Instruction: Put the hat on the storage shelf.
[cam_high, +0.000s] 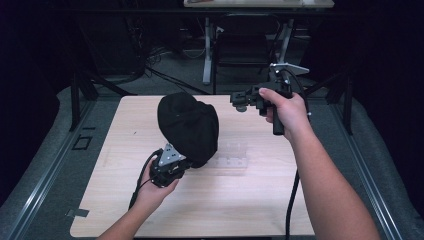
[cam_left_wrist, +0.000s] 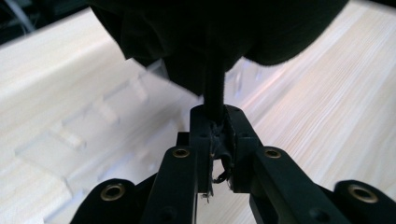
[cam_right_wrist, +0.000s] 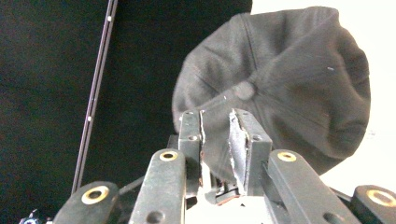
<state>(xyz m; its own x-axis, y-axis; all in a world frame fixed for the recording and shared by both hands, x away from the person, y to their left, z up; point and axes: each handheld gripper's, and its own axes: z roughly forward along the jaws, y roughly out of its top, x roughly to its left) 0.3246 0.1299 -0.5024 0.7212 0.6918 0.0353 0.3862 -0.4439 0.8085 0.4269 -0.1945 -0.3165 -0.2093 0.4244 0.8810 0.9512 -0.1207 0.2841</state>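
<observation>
A black cap (cam_high: 187, 125) hangs crown-up over the middle of the wooden table (cam_high: 250, 205). My left gripper (cam_high: 192, 161) sits below it near the front, shut on the cap's lower edge; in the left gripper view the dark fabric (cam_left_wrist: 210, 37) runs down into the closed jaws of that gripper (cam_left_wrist: 217, 112). My right gripper (cam_high: 238, 100) is raised off to the cap's right and does not touch it. In the right gripper view its jaws (cam_right_wrist: 217, 116) stand apart with nothing pinched, and the cap's crown (cam_right_wrist: 289, 79) with its top button lies beyond them.
A clear plastic stand (cam_high: 230, 155) lies on the table just right of the cap, seen also as a pale ribbed block (cam_left_wrist: 84, 135) in the left gripper view. Dark floor, desk legs and cables lie past the table's far edge.
</observation>
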